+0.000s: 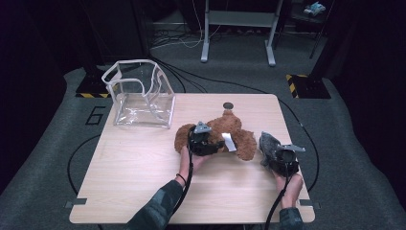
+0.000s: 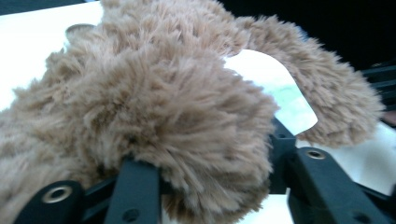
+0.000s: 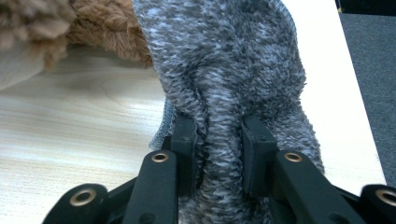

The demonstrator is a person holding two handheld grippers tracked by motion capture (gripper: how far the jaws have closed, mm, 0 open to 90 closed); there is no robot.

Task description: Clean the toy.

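High view, brown plush toy (image 1: 225,132) lying mid-table with the left gripper (image 1: 205,140) over it, right gripper (image 1: 282,158) at a grey fuzzy cloth (image 1: 268,143) near the table's right edge, left gripper view, jaws apart around brown fur (image 2: 154,116), white tag (image 2: 275,88) beside, right gripper view, jaws clamped on a fold of the grey cloth (image 3: 224,70).

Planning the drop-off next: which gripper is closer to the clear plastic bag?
Left. The left gripper sits at the brown teddy, nearer the clear bag; the right gripper grips the grey plush at the table's far right.
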